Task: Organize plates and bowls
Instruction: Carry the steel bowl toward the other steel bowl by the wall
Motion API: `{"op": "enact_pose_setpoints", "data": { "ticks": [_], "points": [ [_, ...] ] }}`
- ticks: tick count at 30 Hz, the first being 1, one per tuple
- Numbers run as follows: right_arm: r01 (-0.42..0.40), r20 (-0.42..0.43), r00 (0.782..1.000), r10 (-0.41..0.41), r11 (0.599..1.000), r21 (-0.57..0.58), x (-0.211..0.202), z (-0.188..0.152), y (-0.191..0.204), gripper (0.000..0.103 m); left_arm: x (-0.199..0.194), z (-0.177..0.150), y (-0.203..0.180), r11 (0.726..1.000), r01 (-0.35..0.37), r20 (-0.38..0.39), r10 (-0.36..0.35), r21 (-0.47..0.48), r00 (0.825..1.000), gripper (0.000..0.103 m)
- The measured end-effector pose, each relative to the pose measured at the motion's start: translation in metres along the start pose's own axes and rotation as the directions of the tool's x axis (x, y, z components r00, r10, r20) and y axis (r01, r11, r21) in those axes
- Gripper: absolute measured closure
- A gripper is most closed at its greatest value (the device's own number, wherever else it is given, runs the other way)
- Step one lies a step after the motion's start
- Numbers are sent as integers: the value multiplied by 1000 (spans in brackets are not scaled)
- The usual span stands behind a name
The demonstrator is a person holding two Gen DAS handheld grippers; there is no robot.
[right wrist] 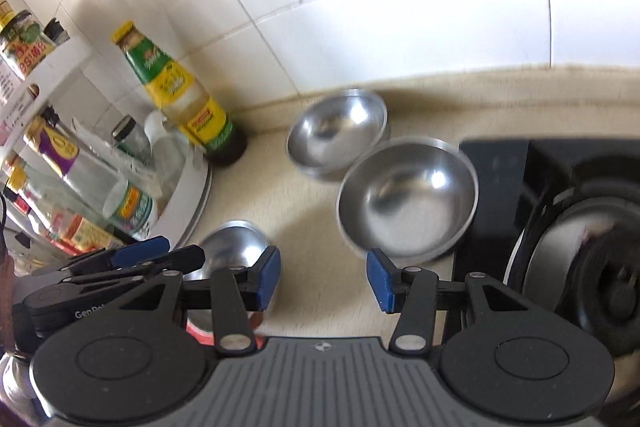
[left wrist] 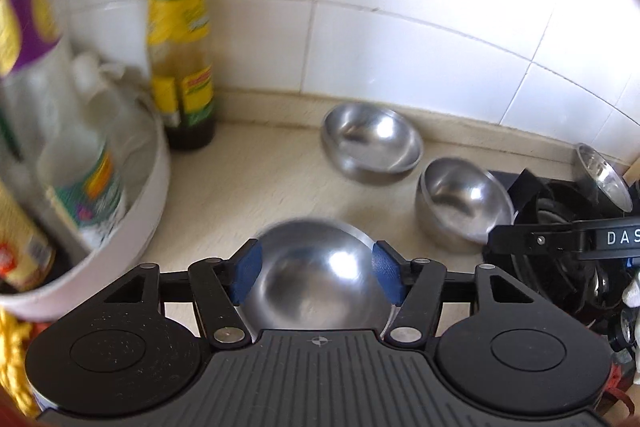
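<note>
Three round stainless-steel bowls sit on the beige countertop (left wrist: 248,179), all upright with their openings facing up; being round, none shows a long axis. The nearest bowl (left wrist: 316,279) lies between the blue pads (left wrist: 246,275) of the left gripper (left wrist: 316,277), which are spread wide to either side of its rim; whether they press on the metal cannot be told. Its polished inside shows bright reflections, blurred by motion. The middle bowl (right wrist: 408,199) stands beside the corner of the black stove (right wrist: 560,211), and the far bowl (right wrist: 336,135) sits just behind it by the white tiled wall (right wrist: 360,7), the two rims close together or touching. The right gripper (right wrist: 323,277) hovers above the counter, its blue pads apart and holding nothing, the middle bowl just ahead of its right finger. In the right wrist view the left gripper reaches in low from the left over the nearest bowl. A yellow-and-green sauce bottle (left wrist: 180,39) stands in the corner next to a white round condiment rack (left wrist: 132,211) filled with bottles.
</note>
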State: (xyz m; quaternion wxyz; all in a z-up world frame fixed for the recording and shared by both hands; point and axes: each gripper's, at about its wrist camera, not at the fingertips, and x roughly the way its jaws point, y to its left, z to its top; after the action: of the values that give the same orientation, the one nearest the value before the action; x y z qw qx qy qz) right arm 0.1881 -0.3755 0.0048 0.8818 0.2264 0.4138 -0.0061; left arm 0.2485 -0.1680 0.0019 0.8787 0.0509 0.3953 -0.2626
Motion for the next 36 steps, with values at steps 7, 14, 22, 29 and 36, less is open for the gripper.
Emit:
{"op": "enact_pose_setpoints", "data": {
  "ticks": [7,14,22,29,36],
  "points": [
    [50,35,998,-49,998,-48,18,38,1,57,19,33,1,997,-54,25,53,56,998,24],
    [110,9,994,-110,993,-49,73,85,-10,57,66,72,6,999,-47,-37,47,9,998,16],
    [102,-76,992,-103,995,-13,128,114,-32,58,131,96,13,998,-31,-122,25,-50,992,17],
    [89,-142,986,-90,996,-15,161,116,-41,66,168,96,10,999,-46,-188,41,-22,981,43],
    [90,-161,982,-96,995,-44,171,115,-43,81,186,90,8,1000,-15,-242,13,-6,970,61]
  ]
}}
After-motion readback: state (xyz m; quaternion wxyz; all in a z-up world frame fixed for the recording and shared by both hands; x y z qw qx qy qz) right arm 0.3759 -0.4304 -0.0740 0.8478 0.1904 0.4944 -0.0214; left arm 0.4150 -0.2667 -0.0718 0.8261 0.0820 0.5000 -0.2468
